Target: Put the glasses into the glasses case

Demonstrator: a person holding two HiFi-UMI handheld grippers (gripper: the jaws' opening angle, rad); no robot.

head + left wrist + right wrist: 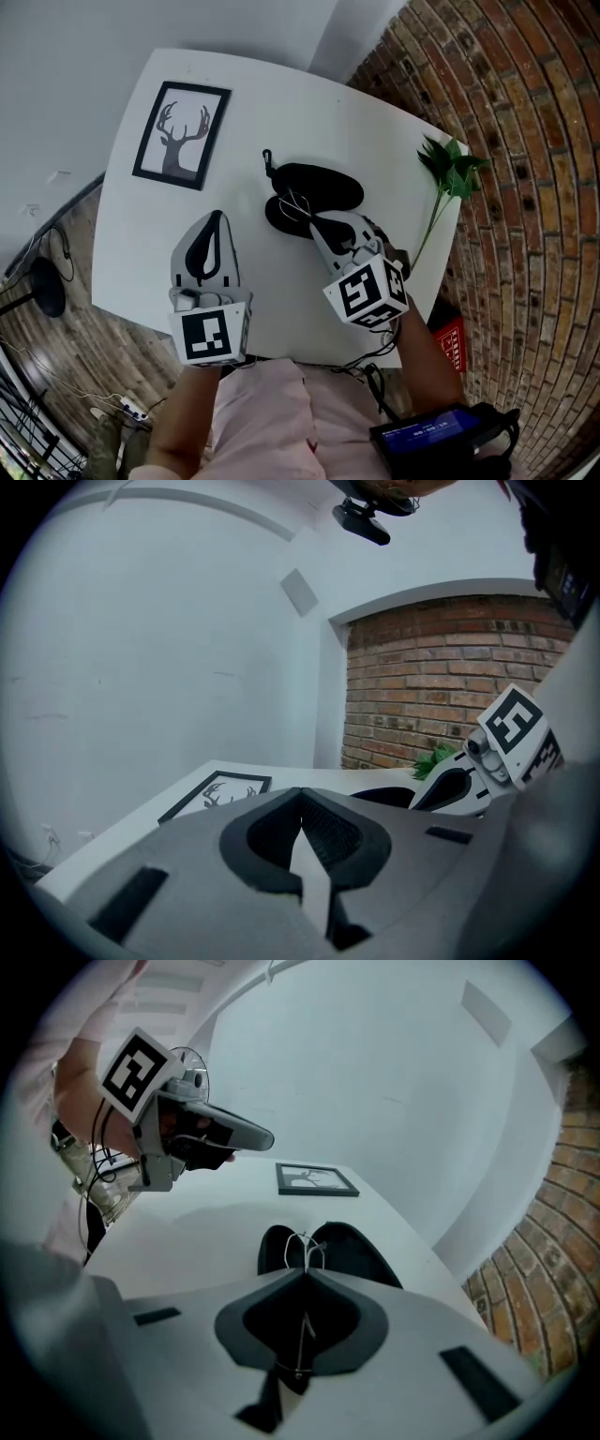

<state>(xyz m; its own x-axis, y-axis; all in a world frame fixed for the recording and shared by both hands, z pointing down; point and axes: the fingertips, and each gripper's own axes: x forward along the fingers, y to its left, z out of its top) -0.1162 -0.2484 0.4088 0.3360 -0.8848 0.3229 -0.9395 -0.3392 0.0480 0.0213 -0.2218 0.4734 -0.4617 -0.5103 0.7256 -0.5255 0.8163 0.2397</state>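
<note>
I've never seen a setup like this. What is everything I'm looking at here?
table: one, white, fills the middle of the head view
framed deer picture: one, black frame, flat on the table's far left
glasses case: one, black, open, mid-table
glasses: one pair, thin wire, at the open case
leafy sprig: one, green, table's right edge
brick wall: one, reddish-brown, right of the table
screen device: one, black with a blue display, bottom right
left gripper: one, white and black, jaws together, empty, over the table's near side
right gripper: one, white and black, shut on the glasses
</note>
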